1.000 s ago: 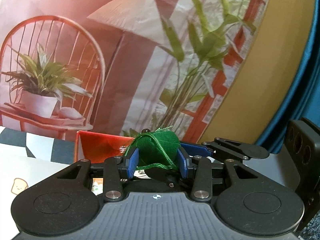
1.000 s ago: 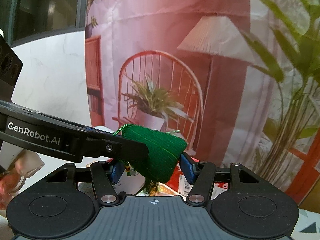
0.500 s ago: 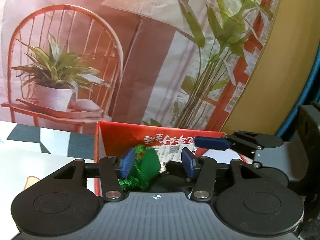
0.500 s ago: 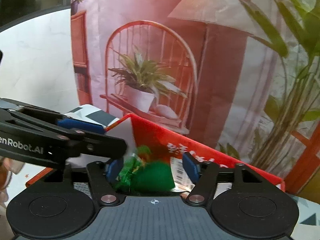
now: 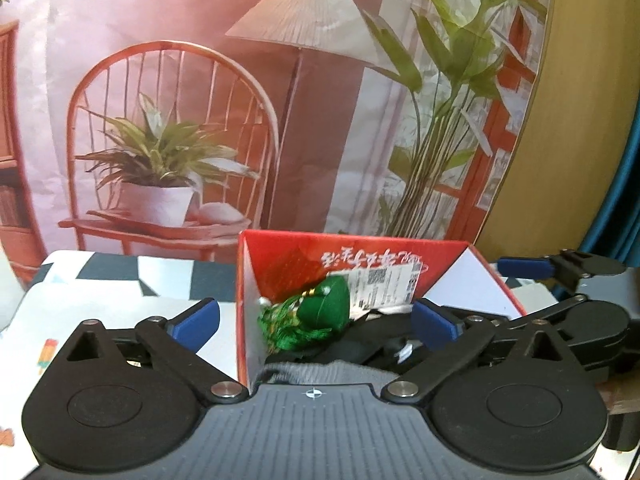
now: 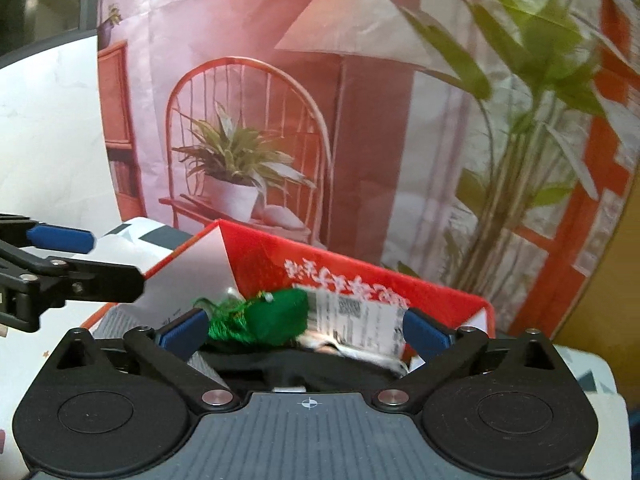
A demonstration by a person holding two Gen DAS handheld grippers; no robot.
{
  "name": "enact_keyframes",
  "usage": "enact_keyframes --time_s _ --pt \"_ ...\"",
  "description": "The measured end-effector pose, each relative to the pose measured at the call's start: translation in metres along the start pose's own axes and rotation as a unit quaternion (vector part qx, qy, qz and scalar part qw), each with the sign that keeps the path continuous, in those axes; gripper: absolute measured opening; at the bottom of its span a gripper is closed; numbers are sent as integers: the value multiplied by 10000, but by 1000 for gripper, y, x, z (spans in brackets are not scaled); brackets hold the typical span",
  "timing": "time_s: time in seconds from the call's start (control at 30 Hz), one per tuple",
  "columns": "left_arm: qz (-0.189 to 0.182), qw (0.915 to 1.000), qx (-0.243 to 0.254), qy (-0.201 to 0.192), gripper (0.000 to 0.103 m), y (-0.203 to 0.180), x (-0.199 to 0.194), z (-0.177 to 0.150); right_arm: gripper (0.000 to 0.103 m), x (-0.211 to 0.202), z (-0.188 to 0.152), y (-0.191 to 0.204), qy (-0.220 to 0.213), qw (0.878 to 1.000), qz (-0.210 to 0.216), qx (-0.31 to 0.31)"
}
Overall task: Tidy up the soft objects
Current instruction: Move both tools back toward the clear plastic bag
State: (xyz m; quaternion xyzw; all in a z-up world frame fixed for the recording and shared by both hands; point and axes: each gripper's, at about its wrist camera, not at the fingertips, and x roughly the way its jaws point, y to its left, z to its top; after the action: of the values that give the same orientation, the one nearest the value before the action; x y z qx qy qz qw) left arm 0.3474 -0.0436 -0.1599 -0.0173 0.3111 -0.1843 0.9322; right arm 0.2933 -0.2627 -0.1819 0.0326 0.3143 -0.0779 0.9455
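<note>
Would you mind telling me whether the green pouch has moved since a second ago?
Yes. The green pouch has dropped from between the tool tips into the red box, now resting on dark fabric inside.

A printed backdrop (image 5: 328, 92) hangs ahead of the gripper, picturing a red wire chair (image 5: 168, 140), a potted plant (image 5: 156, 196), a floor lamp (image 5: 304, 20) and tall green stalks. A black-and-white patterned tablecloth (image 5: 120, 276) lies left of the gripper.
</note>
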Motion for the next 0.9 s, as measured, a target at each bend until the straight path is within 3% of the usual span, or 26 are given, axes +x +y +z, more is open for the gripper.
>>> enact_keyframes --time_s 0.5,0.9 --pt "321 9988 373 -22 103 -12 -49 -37 103 -58 -60 -5 -95 9966 -481 666" --pt "374 9983 444 -94 103 -23 -73 -84 103 -92 -110 -9 -414 9916 -539 1096"
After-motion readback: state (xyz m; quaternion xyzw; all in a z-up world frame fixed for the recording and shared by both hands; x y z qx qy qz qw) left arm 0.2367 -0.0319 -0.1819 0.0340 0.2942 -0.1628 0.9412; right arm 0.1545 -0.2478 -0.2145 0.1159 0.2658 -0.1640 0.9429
